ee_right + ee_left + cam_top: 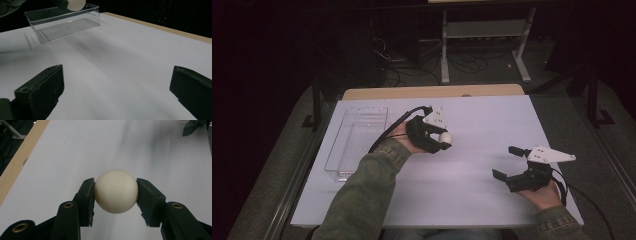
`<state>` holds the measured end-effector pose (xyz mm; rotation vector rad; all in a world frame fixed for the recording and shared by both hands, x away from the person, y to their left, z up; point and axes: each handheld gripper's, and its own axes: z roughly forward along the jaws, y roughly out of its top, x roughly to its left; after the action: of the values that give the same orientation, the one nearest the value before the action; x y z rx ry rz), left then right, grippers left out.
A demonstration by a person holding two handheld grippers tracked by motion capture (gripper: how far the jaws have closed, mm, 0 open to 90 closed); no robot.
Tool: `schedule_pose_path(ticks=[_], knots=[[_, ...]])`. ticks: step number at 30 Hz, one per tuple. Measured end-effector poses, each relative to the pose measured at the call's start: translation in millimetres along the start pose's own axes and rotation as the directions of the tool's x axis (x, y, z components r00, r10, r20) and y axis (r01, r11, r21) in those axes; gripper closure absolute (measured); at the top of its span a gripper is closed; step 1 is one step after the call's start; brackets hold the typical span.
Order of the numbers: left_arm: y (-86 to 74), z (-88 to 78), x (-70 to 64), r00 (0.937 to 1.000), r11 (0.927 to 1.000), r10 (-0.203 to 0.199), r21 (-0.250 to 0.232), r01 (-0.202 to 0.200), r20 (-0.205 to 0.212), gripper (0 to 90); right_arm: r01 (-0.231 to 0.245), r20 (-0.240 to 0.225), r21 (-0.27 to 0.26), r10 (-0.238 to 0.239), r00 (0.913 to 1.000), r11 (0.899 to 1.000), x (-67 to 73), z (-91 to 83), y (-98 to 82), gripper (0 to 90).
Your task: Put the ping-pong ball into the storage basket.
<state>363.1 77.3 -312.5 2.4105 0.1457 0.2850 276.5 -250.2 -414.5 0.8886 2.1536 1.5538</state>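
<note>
A smooth, cream-white hard ball [116, 191], judged light, rigid and slippery, is clamped at its widest girth by the left gripper [115, 192] above the white table [482, 120], while the right gripper [510, 163] is held wide open, empty.
</note>
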Motion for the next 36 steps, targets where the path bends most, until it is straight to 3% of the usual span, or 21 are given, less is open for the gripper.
schedule_pose_path(ticks=[29, 36], knots=[[-27.5, -33.8, 2.2, 0.999, 0.9988, -0.025, 0.041, 0.027, -0.038, 50.7, 0.002, -0.002, 0.008, -0.002, 1.0, 1.0, 0.8, 1.2, -0.8, 0.0], [-38.6, -43.9, 3.7, 0.9977, 0.9985, -0.046, 0.027, 0.047, -0.051, 50.7, 0.003, -0.003, 0.005, -0.003, 1.0, 1.0, 0.8, 1.1, -0.8, 0.0]])
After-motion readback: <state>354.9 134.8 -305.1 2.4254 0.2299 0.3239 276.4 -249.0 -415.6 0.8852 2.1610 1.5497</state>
